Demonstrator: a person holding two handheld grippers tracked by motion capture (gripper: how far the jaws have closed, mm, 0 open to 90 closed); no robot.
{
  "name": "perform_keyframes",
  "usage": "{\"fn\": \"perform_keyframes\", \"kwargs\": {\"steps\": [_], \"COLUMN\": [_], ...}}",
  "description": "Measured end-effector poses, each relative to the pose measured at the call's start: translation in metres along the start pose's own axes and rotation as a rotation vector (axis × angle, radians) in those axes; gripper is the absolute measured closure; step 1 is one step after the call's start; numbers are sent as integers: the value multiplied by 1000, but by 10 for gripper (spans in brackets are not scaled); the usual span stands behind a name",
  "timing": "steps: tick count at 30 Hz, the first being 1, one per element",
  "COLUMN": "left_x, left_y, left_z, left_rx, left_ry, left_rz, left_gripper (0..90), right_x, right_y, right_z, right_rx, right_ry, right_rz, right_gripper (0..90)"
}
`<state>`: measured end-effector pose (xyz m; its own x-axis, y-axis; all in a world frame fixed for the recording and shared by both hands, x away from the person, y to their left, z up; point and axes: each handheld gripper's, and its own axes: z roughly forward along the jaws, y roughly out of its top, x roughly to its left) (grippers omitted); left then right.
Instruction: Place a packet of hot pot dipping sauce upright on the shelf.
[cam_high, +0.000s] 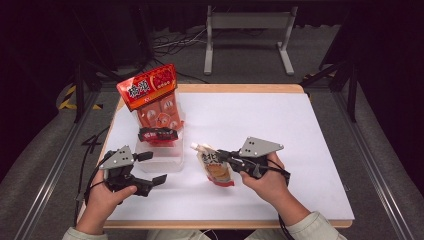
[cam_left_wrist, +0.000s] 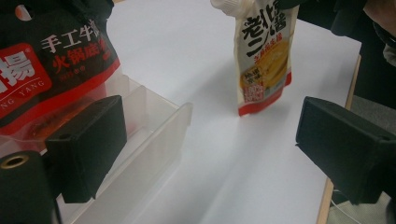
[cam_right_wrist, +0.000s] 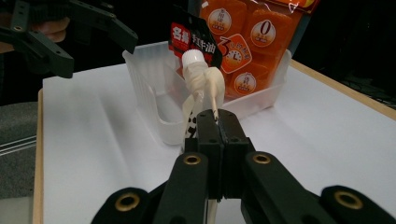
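Observation:
A cream spouted sauce pouch (cam_high: 215, 167) with an orange label hangs just above the white table, and my right gripper (cam_high: 223, 156) is shut on its top edge next to the white cap (cam_right_wrist: 192, 58). The same pouch (cam_left_wrist: 264, 51) dangles upright in the left gripper view. A clear plastic bin (cam_high: 162, 161) left of it holds a tall orange snack bag (cam_high: 154, 97) and a black and red packet (cam_high: 158, 135). My left gripper (cam_high: 151, 168) stands open at the bin's near left corner, with nothing between its fingers (cam_left_wrist: 86, 144).
The white table top (cam_high: 260, 120) has bare room to the right and behind the pouch. A wooden edge (cam_high: 235, 88) runs along the far side. A metal stand (cam_high: 247, 37) and cables lie on the floor beyond.

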<state>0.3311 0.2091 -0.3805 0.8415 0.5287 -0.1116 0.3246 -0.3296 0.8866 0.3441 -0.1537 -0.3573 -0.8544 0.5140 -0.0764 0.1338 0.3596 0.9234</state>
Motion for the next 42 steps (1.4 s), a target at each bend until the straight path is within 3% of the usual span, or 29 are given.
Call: {"fn": "perform_keyframes", "kwargs": {"steps": [10,16,27,42], "left_x": [-6,-13,-22,-32], "left_y": [3,6,10,14], "left_z": [10,21,41,65], "left_rx": [-10,-84,-130,-111], "left_ry": [-30,-90,-144,-185], "left_rz": [9,-7,-14,26], "left_gripper": [96,94,90,180], "right_x": [3,12,16,26], "right_y": [6,10,13,13], "right_z": [-6,-7,-7,-2], "right_rx": [-42,-70,-109,-132], "right_ry": [10,44,78,116], "right_rz": [-10,-14,-2,-16], "right_gripper": [898,898,898,898]}}
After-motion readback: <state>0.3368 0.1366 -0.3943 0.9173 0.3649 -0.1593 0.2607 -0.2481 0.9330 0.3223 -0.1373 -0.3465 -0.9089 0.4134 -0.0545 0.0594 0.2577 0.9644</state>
